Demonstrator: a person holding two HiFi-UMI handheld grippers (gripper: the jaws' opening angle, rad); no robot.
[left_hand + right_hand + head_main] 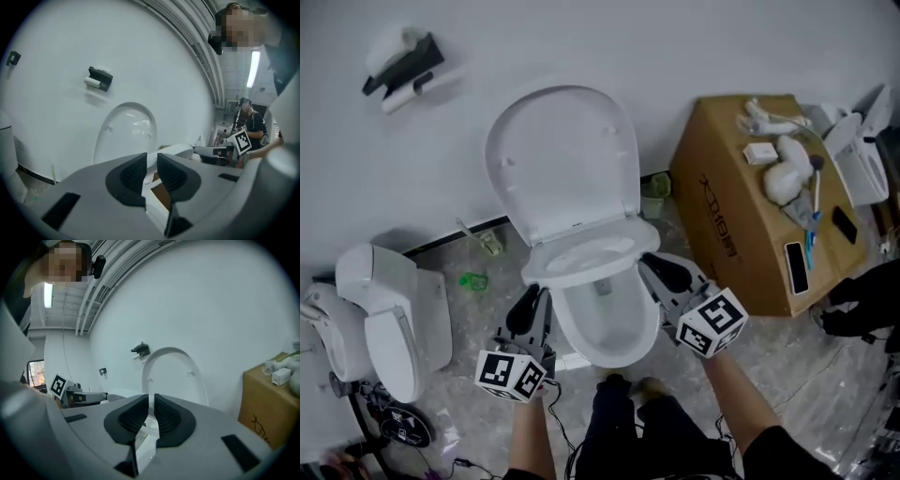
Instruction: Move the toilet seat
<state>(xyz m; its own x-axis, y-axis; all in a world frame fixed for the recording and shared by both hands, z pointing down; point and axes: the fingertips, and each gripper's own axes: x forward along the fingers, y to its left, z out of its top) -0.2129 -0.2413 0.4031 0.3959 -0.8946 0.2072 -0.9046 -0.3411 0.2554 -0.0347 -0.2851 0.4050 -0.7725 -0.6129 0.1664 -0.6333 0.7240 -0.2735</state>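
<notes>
A white toilet stands against the wall with its lid (562,159) upright. The toilet seat (586,255) is lifted off the bowl (605,333) and tilts up toward the lid. My left gripper (534,295) grips the seat's left rim; in the left gripper view the white seat edge (174,151) runs between the black pads (133,174) of this gripper (151,171). My right gripper (654,267) holds the right rim; in the right gripper view a white strip of seat (146,441) sits between that gripper's (151,416) pads. Both are shut on the seat.
A cardboard box (759,206) with small items on top stands to the right of the toilet. A second toilet (384,319) stands at the left. A paper holder (403,66) hangs on the wall. Green bits (473,279) lie on the floor, and a person (251,124) stands far off.
</notes>
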